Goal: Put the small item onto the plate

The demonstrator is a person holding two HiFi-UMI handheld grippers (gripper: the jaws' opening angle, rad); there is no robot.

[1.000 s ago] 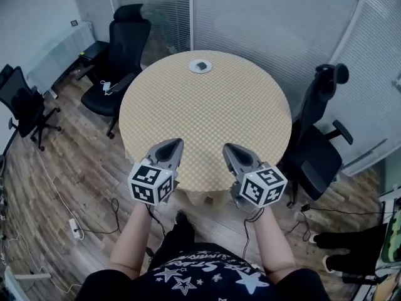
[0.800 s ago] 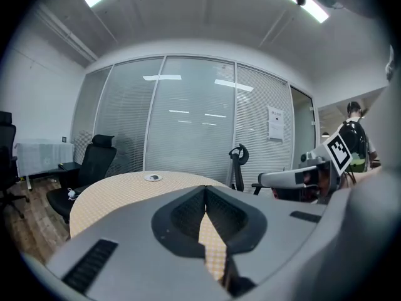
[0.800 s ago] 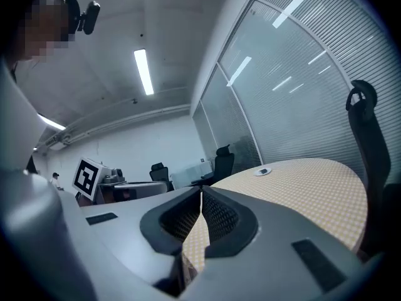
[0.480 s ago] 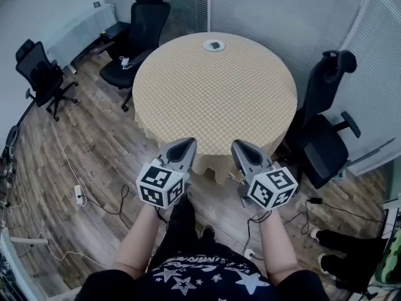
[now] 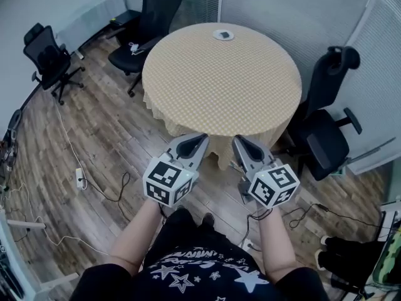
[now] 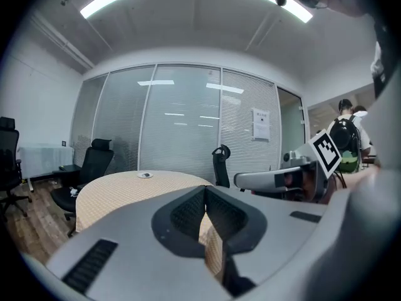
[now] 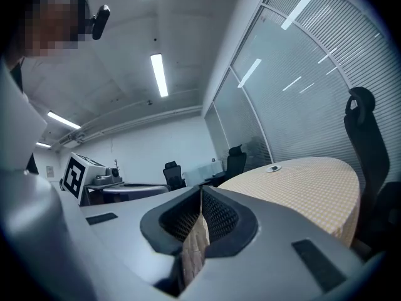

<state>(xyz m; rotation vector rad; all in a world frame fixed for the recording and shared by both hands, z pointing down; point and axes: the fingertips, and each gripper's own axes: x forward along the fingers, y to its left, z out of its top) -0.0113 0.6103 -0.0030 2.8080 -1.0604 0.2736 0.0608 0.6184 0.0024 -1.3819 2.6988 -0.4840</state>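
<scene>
A round table with a yellow checked cloth (image 5: 219, 80) stands ahead of me. At its far edge sits a small white plate (image 5: 223, 35) with a small dark item (image 5: 224, 34) lying on it. The plate (image 6: 145, 175) shows far off in the left gripper view, and the plate (image 7: 273, 168) also in the right gripper view. My left gripper (image 5: 202, 137) and right gripper (image 5: 239, 138) hang side by side over the floor, short of the table's near edge. The left gripper (image 6: 205, 190) and the right gripper (image 7: 201, 193) are each shut with nothing between the jaws.
Black office chairs stand around the table: one at the far left (image 5: 153, 17), another further left (image 5: 50, 58), one at the right (image 5: 326, 124). Cables and a power strip (image 5: 78, 177) lie on the wooden floor. Glass walls with blinds (image 5: 282, 5) close the room behind the table.
The table has slid further away and up in the head view. Both grippers, earlier over its near edge, now hang over the floor in front of it, still shut.
</scene>
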